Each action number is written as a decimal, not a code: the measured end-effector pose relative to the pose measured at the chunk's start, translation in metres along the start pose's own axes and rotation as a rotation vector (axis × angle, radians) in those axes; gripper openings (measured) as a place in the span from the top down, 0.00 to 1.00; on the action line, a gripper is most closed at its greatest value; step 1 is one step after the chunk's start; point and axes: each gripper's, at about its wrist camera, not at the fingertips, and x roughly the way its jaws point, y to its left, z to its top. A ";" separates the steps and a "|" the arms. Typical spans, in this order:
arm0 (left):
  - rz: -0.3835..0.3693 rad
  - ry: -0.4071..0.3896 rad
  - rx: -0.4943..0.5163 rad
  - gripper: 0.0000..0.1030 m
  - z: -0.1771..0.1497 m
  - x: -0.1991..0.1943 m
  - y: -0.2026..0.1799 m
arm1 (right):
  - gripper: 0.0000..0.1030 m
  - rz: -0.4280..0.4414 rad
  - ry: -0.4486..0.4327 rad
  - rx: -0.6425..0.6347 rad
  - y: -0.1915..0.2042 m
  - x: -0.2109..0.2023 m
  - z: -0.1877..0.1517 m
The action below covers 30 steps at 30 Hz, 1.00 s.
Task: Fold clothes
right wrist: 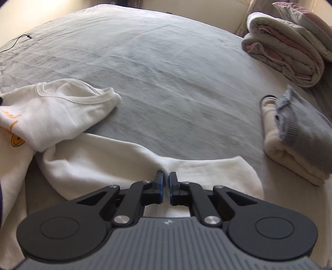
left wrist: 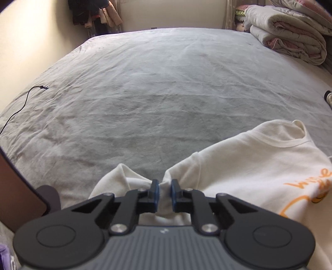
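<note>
A cream sweatshirt (left wrist: 249,166) with orange print lies at the near edge of the grey bed, its neckline at the right of the left wrist view. My left gripper (left wrist: 165,187) is shut on a bunched cuff or edge of it. In the right wrist view the same sweatshirt (right wrist: 93,157) spreads from the left, with the collar part (right wrist: 68,103) folded over. My right gripper (right wrist: 166,176) is shut on the fabric of a sleeve or hem, which puckers between the blue pads.
The grey bed sheet (left wrist: 155,93) stretches ahead. Folded quilts (right wrist: 290,47) sit at the far right. A stack of folded grey and cream clothes (right wrist: 296,133) lies at right. A black cable (left wrist: 25,101) lies at the left edge. Clothes hang (left wrist: 93,12) in the far corner.
</note>
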 end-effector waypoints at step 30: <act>-0.298 -0.039 0.060 0.89 -0.121 -0.136 0.003 | 0.96 -0.245 0.120 0.218 -0.134 -0.059 -0.117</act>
